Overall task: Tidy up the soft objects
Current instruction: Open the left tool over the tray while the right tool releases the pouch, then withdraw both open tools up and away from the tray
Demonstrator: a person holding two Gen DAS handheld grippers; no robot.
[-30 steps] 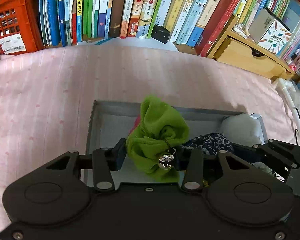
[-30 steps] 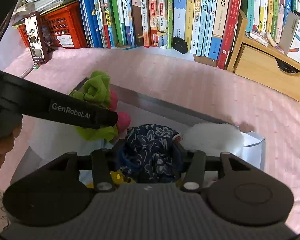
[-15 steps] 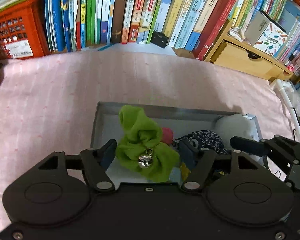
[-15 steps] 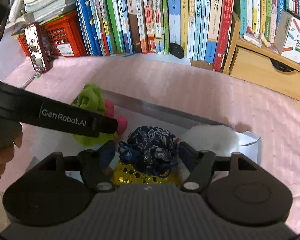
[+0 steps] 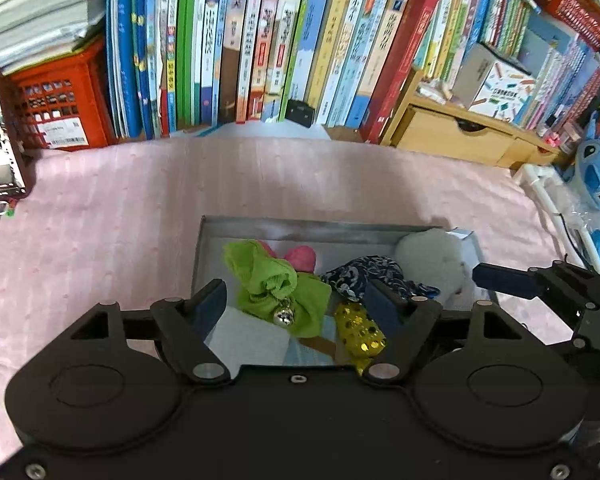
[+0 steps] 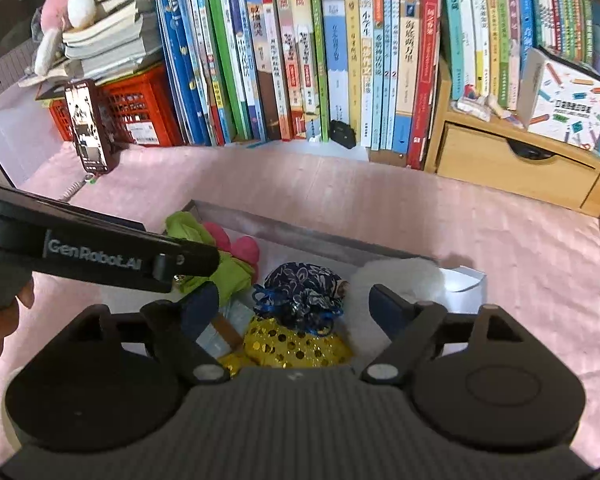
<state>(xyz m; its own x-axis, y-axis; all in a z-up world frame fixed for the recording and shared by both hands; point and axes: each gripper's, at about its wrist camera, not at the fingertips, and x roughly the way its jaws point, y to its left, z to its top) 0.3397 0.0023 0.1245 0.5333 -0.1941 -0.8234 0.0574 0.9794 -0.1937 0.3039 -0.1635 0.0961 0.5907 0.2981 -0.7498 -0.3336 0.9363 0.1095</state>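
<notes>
The green cloth bundle with its small bell lies in the grey box beside the navy floral pouch, the gold sequinned pouch and a white fluffy ball. Both lie just ahead of and below their tools. The left tool frames the green bundle, the right tool the navy pouch; both are opening, gripping nothing. The left tool's arm reads "GenRobot.AI".

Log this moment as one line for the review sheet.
left hand-held gripper: opening, green pouch loose below | right hand-held gripper: opening, blue pouch released | both pouches in grey box
</notes>
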